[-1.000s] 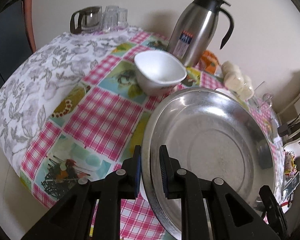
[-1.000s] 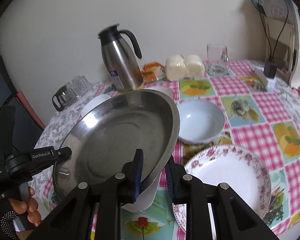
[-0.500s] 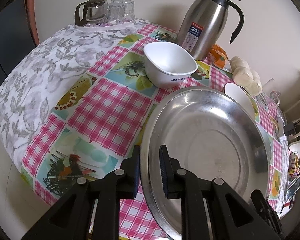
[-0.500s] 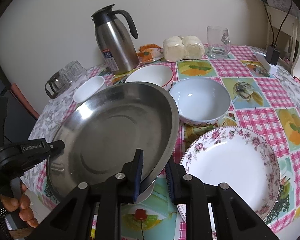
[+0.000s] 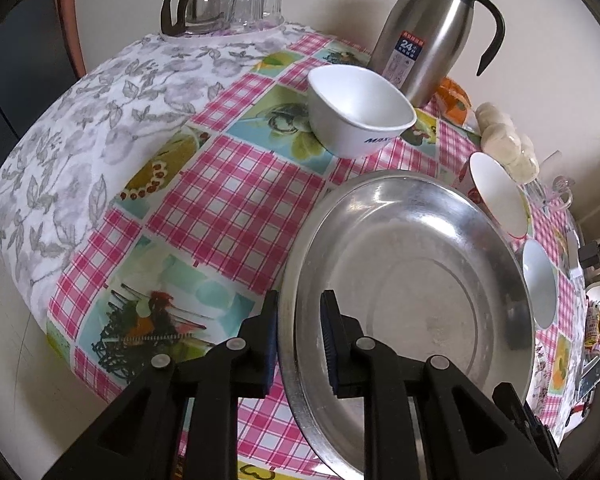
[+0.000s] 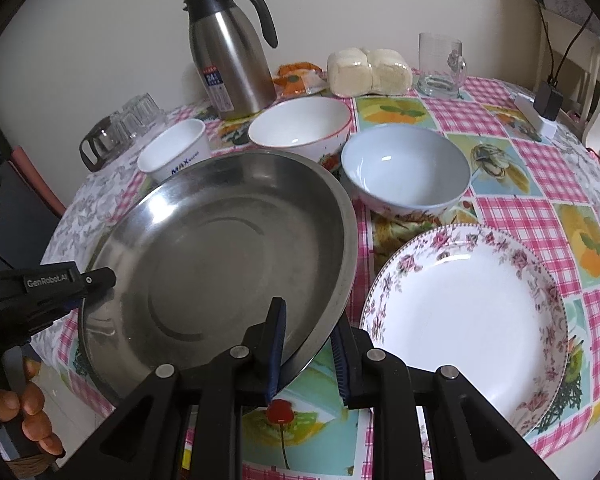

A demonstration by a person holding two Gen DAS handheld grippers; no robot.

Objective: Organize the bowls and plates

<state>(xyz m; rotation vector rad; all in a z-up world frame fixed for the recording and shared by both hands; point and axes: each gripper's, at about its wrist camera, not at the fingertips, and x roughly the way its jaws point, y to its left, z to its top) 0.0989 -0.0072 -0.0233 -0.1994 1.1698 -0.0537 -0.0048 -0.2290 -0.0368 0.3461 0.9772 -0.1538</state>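
Gripping steel plate (image 6: 220, 248) rim | left tongs (image 5: 299, 338), right tongs (image 6: 308, 354) clamped, angled steeply down

The counter (image 6: 532, 216) wears a pink-checked cloth with fruit and flower squares, and a grey leaf-patterned cloth (image 5: 80, 128) covers its left end. Along the far edge by the wall stand a steel jug (image 6: 230, 56), an orange packet (image 6: 298, 78), wrapped white buns (image 6: 368, 72) and a glass mug (image 6: 440, 66), with a glass pot and tumblers (image 5: 220, 8) at the far left corner. Nearer lie a small white bowl (image 6: 176, 156), a red-rimmed bowl (image 6: 300, 128), a pale blue bowl (image 6: 406, 168) and, by the near edge, a rose-patterned plate (image 6: 464, 304).
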